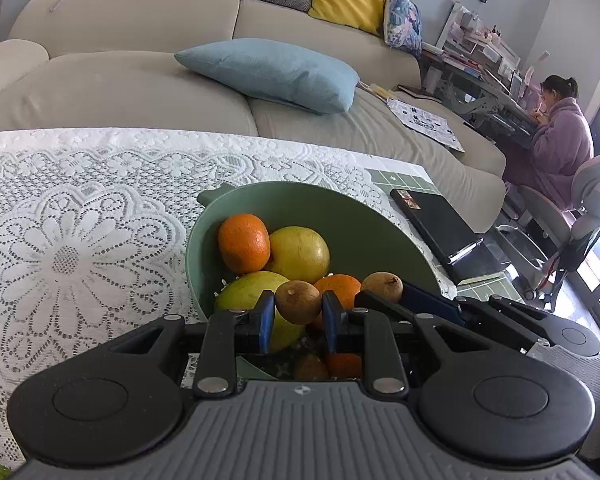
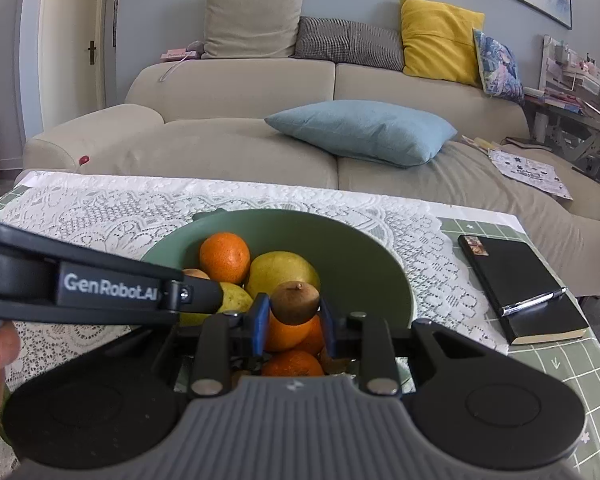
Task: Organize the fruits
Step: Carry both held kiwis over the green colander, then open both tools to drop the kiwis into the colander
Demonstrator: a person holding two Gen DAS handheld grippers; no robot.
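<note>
Living room, beige sofa (image 2: 236, 148) behind a table (image 1: 404, 178) covered by a white lace cloth (image 1: 68, 240). Green bowl (image 1: 360, 224) sits on the cloth and already has fruit piled in it: an orange (image 1: 244, 243), a yellow fruit (image 1: 299, 254) behind it, a greenish fruit (image 1: 248, 292) in front, more oranges lower down.

Left gripper (image 1: 299, 312) is clamped narrow on a small brown fruit (image 1: 299, 302), held over the near side of the bowl. Right gripper (image 2: 295, 314) also pinches a brown fruit (image 2: 295, 302), right above the pile.

Progress: looks late in the job. Most fruit is in the bowl and no loose fruit shows on the cloth in either view. Left to do, by my read: drop these two brown ones in. Near edge of the table is hidden by the gripper bodies, so can't rule out more.

View differences: left wrist view shows the right gripper's fruit (image 1: 384, 286) from the side, plus a person in a purple robe (image 1: 560, 140) at a desk far right. Right wrist view shows the left gripper's arm crossing at left, a thumb (image 2: 0, 348) on it, and a door. Black notebook (image 2: 520, 288) with a pen shows in both.
</note>
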